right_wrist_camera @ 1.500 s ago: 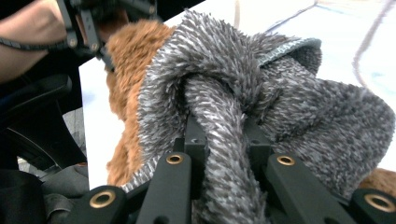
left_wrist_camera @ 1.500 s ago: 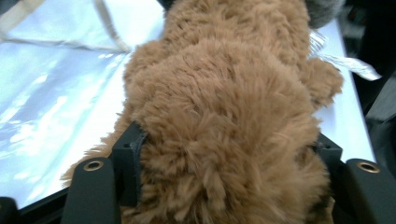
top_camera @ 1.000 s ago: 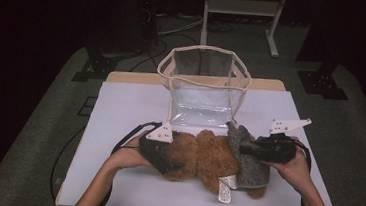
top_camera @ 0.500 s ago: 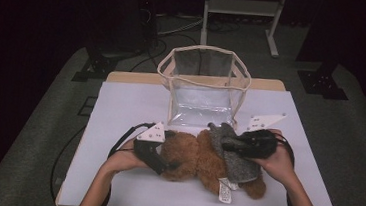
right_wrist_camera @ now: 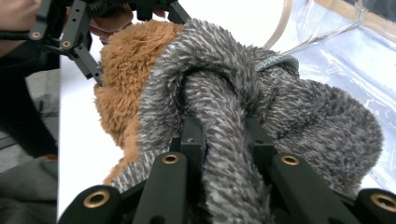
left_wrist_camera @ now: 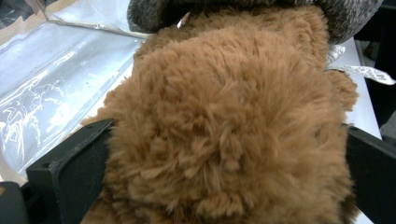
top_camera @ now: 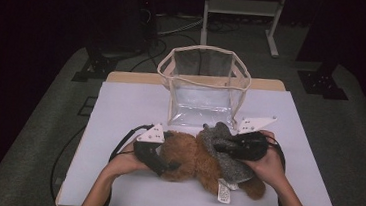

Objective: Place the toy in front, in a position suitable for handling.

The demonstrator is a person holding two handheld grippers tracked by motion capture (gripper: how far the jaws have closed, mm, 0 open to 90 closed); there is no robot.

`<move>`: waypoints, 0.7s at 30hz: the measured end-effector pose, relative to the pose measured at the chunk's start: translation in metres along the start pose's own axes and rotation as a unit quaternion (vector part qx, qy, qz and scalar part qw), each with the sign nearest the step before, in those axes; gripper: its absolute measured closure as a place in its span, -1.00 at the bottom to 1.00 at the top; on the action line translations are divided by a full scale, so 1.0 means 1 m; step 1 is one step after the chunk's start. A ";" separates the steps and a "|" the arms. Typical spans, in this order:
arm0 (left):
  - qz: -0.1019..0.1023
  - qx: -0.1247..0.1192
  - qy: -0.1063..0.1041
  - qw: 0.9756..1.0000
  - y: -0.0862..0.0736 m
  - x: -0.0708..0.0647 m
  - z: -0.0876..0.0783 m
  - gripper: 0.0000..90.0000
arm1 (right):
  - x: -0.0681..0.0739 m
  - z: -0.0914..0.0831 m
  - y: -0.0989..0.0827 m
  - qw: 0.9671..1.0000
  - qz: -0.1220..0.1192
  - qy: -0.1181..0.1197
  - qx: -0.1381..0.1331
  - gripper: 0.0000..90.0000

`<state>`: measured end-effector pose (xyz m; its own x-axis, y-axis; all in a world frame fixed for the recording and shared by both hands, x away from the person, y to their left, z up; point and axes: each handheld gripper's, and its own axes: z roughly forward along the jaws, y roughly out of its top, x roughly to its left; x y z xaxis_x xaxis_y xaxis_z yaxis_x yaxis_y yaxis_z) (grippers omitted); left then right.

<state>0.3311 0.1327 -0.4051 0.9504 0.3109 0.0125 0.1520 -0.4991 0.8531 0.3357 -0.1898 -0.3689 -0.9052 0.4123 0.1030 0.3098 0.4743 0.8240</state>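
While the brown teddy bear lies on its side across the near part of the white table, each gripper has a hold on it. At the bear's left end, the left gripper is closed on the plush head: in the left gripper view the brown fur bulges between the two black jaws, which press into it from either side. Just beyond this gripper's tips lies the grey knitted garment the bear wears, and off to one side of it the clear plastic bag.

At the other end, the right gripper reaches in over the bear's body. Seen in the right gripper view, its jaws are drawn nearly together and pinch a thick fold of the grey knitted garment, which rises straight up between them and bunches into a loop just past the tips. Whether the jaws also catch the bear's body beneath the knit is hard to tell. Ahead of that gripper and to its left, the brown fur and the left gripper show; to its right lies the bag's wall. A white label sticks out from under the bear, on the near side of the right gripper.
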 end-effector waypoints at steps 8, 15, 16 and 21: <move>0.007 -0.015 -0.002 1.000 -0.005 0.000 -0.001 -1.00 | -0.012 -0.020 -0.004 1.000 0.018 -0.017 0.000 0.63; 0.012 -0.014 0.000 1.000 -0.005 -0.002 0.000 -1.00 | 0.003 0.004 0.007 1.000 -0.007 -0.003 0.004 0.61; 0.012 -0.015 0.000 1.000 -0.005 -0.002 -0.001 -1.00 | 0.001 0.002 0.007 1.000 -0.006 0.001 0.005 0.60; 0.014 -0.011 0.002 1.000 -0.004 -0.003 -0.002 -1.00 | -0.009 -0.023 0.003 1.000 -0.005 -0.010 0.027 0.59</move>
<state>0.3267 0.1354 -0.4075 0.9531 0.3002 0.0379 0.1200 -0.4899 0.8635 0.3381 -0.2100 -0.3546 -0.9027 0.4222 0.0832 0.3161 0.5194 0.7939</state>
